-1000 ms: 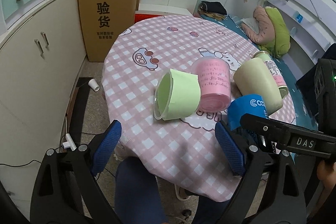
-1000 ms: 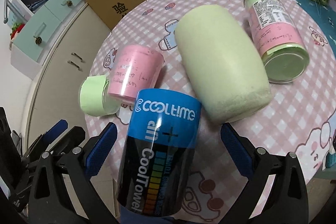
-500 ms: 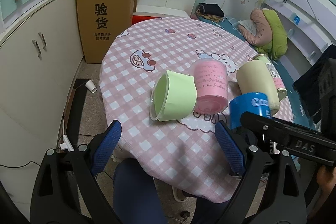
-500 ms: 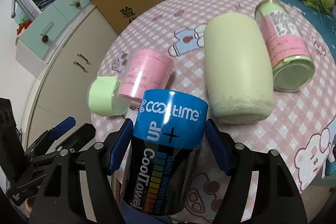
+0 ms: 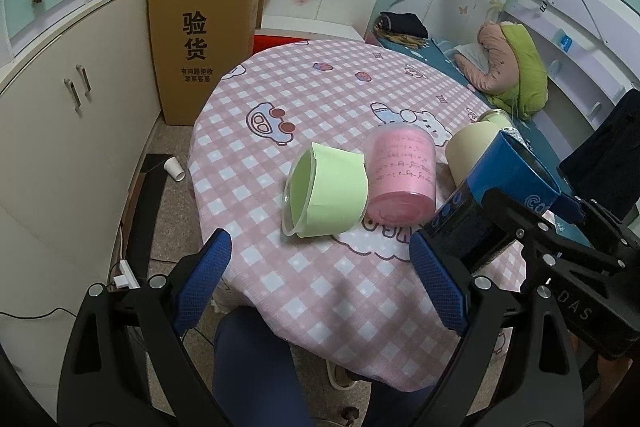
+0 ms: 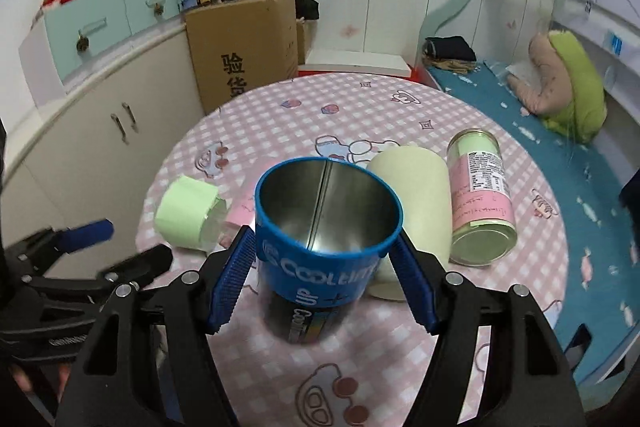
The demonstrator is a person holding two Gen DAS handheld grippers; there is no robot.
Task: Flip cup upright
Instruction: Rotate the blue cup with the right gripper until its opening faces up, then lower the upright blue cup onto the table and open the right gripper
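Note:
A blue and black "CoolTime" can-shaped cup [image 6: 320, 247] with a shiny metal inside is held in my right gripper [image 6: 322, 283], which is shut on its sides. The cup is lifted off the table and tilted, its open mouth facing up toward the camera. In the left wrist view the same cup [image 5: 492, 203] shows at the right, clamped by the right gripper. My left gripper [image 5: 320, 283] is open and empty over the near table edge, in front of a light green cup [image 5: 328, 191] lying on its side.
On the round pink checked table [image 5: 320, 99] lie a pink cup [image 5: 400, 175], a cream cup [image 6: 416, 203] and a labelled tin [image 6: 480, 195], all on their sides. A cardboard box [image 5: 200, 39] and cabinets stand at left; a bed is at right.
My right gripper closed on the blue cup, lifted it and turned it, so its open mouth now points up instead of away. The left gripper drew back slightly.

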